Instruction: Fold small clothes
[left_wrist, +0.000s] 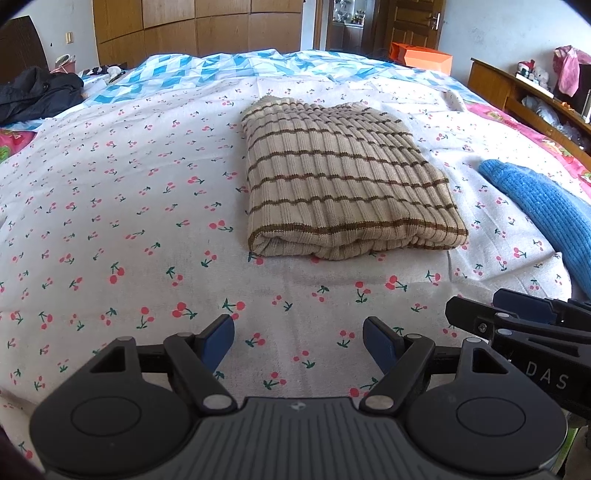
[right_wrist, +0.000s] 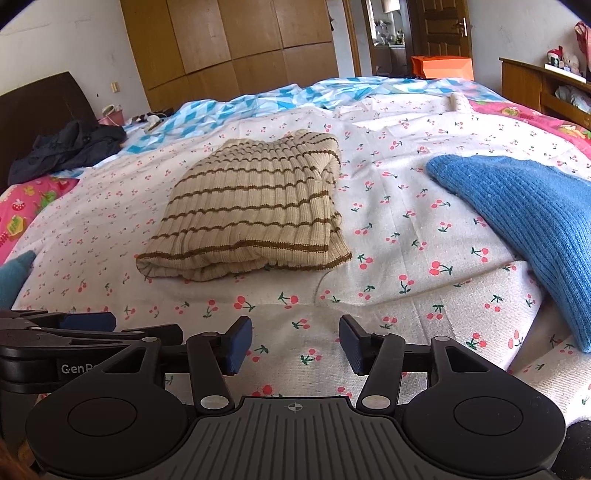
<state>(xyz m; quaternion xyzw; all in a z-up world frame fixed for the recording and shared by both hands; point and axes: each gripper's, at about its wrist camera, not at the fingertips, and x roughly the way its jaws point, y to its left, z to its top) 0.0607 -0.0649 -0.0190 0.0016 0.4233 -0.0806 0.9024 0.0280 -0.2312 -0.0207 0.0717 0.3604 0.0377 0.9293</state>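
A beige ribbed sweater with brown stripes lies folded into a rectangle on the cherry-print bed sheet; it also shows in the right wrist view. A blue knit garment lies unfolded to its right, larger in the right wrist view. My left gripper is open and empty, low over the sheet in front of the sweater. My right gripper is open and empty, beside the left one, whose fingers show at the left edge.
A dark jacket lies at the bed's far left. A blue-white checked quilt lies at the far end. A wooden shelf unit stands at the right, wardrobes and an orange bag beyond the bed.
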